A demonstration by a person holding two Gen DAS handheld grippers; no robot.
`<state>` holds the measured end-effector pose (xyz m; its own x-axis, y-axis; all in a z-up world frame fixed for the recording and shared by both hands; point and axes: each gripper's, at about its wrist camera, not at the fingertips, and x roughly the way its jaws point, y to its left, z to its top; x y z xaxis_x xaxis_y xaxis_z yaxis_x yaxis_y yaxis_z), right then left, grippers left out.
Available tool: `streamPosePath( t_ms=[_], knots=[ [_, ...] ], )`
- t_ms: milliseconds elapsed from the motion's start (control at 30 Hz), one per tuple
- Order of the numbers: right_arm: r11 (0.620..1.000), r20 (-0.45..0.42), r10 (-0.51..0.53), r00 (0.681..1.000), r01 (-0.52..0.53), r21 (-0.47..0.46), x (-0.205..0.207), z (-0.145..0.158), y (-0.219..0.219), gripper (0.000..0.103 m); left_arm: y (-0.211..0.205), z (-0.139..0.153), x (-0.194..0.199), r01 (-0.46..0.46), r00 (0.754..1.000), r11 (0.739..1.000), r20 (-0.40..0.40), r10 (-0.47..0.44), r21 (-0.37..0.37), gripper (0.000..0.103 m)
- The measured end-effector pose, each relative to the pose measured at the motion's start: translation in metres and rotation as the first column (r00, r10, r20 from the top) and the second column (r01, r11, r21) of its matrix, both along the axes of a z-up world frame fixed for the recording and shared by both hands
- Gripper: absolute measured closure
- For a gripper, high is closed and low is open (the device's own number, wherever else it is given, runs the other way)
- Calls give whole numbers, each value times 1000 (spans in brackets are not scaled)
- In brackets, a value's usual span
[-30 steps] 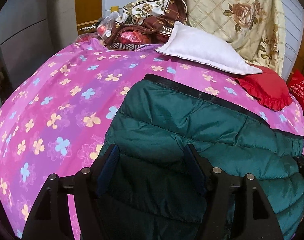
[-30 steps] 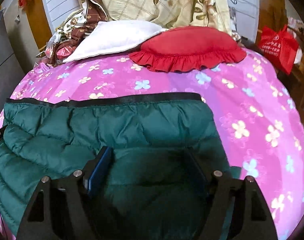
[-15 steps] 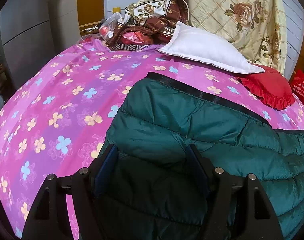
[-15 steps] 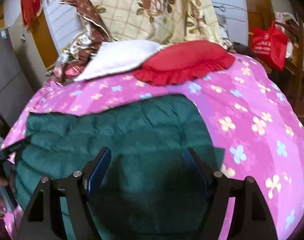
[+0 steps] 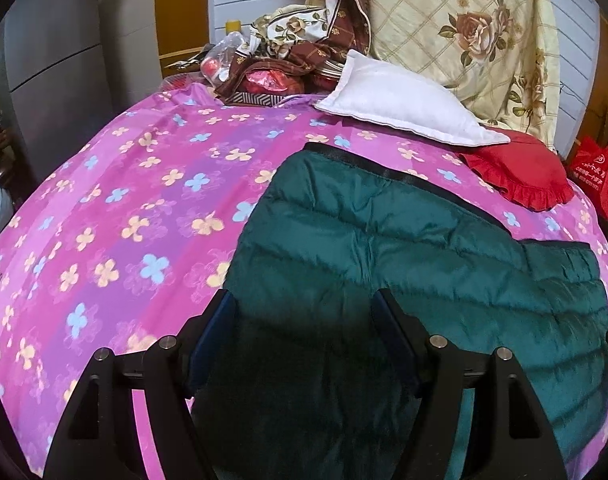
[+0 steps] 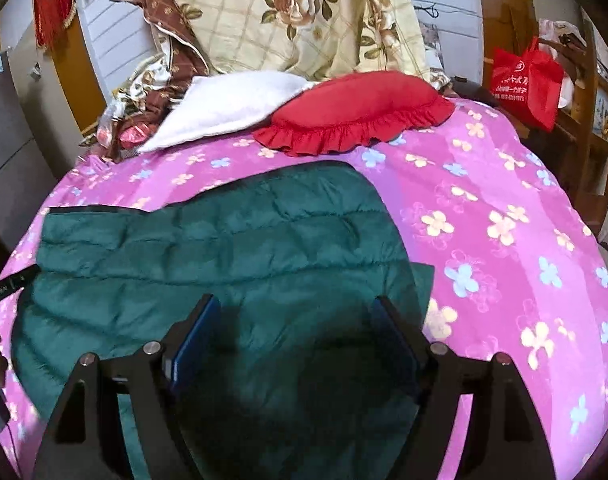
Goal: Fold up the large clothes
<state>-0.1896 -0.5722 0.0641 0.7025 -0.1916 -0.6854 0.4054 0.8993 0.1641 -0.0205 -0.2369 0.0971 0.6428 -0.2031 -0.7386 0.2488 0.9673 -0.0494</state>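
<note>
Bed with pink flowered sheet (image 5: 144, 184) carries green quilted jacket (image 5: 384, 248), white pillow (image 5: 404, 108), red frilled cushion (image 6: 356, 112), crumpled floral bedding (image 5: 296, 48).

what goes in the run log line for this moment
stage: folding | jacket: flat on bedspread | left claw: open above it | right claw: open above it

A dark green quilted puffer jacket (image 5: 384, 248) lies spread flat on the pink flowered bedspread (image 5: 124, 208). A black trimmed edge runs along its far side, which points toward the pillows. Its surface shows horizontal stitched channels and soft wrinkles.
</note>
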Motion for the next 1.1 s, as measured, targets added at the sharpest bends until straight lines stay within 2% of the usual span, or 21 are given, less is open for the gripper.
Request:
streamPosePath(
  t_ms=[233,467,733,933,1033,1100],
  knots=[
    [999,-7,31,999,-31,20,-28,10,20,22,17,14,-32,6,1000,1000,20,-6,6,49],
    [998,-7,12,1000,-12,60,-43,11,25,22,29,16,-49,9,1000,1000,29,-9,1,49],
    [998,-34,-12,999,14,61,-31,7,16,22,28,7,-37,4,1000,1000,11,-4,-11,49],
    [998,-94,-38,995,43,51,-14,-13,1,20,32,-6,-24,-6,1000,999,-17,5,-39,49],
    [985,-109,-76,991,92,148,-14,-30,-16,11,35,-13,-15,-13,999,997,-40,11,-71,49],
    [980,-103,-88,991,105,172,-16,-33,-20,10,38,-15,-12,-14,999,995,-50,9,-102,49]
  ],
)
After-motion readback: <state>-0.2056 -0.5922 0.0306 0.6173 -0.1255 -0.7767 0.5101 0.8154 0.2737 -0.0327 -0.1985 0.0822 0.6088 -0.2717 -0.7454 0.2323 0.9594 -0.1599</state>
